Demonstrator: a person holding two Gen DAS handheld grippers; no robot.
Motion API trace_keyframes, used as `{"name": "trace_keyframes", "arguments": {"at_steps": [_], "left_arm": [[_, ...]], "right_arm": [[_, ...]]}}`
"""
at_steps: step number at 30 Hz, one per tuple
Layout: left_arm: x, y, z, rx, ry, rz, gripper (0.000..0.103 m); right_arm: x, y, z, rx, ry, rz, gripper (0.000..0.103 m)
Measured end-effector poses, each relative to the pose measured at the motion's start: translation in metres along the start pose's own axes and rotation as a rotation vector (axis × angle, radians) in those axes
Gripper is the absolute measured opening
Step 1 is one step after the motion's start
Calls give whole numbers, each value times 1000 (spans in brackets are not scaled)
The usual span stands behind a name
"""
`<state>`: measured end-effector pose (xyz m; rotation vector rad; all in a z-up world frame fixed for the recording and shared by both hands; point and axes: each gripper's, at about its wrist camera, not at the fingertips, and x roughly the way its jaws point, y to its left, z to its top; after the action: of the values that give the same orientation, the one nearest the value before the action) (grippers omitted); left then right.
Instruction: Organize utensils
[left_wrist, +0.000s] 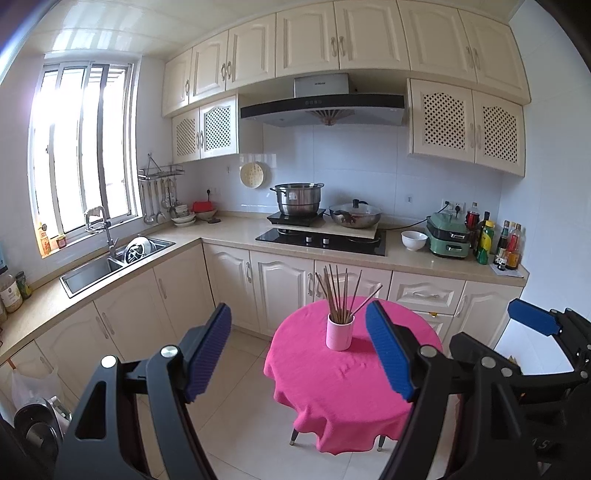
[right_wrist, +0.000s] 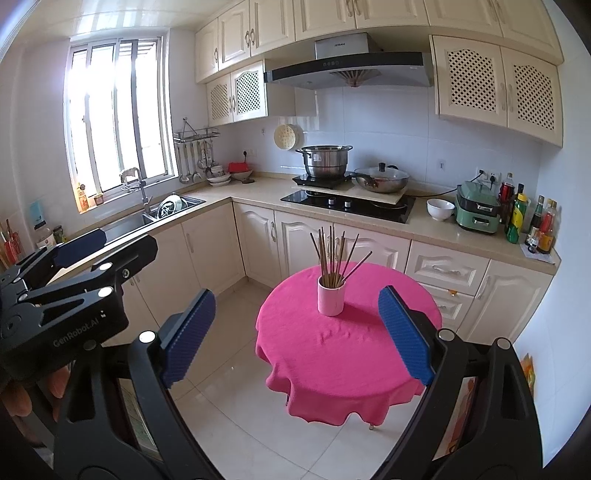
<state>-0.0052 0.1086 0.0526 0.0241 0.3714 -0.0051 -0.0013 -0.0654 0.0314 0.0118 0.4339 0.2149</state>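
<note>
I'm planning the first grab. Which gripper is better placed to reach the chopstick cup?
Probably the right gripper: the cup sits centred between its open fingers. The left gripper is offset.

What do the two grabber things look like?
Each gripper, left and right, has black angular metal arms with round silver bolts, and two flat fingers with ribbed blue pads. The left one's side carries white lettering, "GenRobot.AI".

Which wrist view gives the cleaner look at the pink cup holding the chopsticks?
The right wrist view: the pink cup stands clear between the open right gripper fingers. In the left wrist view the cup sits close beside the left gripper's right finger, which crosses one leaning chopstick.
</note>
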Motion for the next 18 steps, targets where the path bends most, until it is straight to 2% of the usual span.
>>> {"name": "trace_keyframes", "arguments": {"at_steps": [18], "left_arm": [[21,16,-1,-3,11,4,74]], "right_arm": [[21,8,4,5,8,6,88]]}}
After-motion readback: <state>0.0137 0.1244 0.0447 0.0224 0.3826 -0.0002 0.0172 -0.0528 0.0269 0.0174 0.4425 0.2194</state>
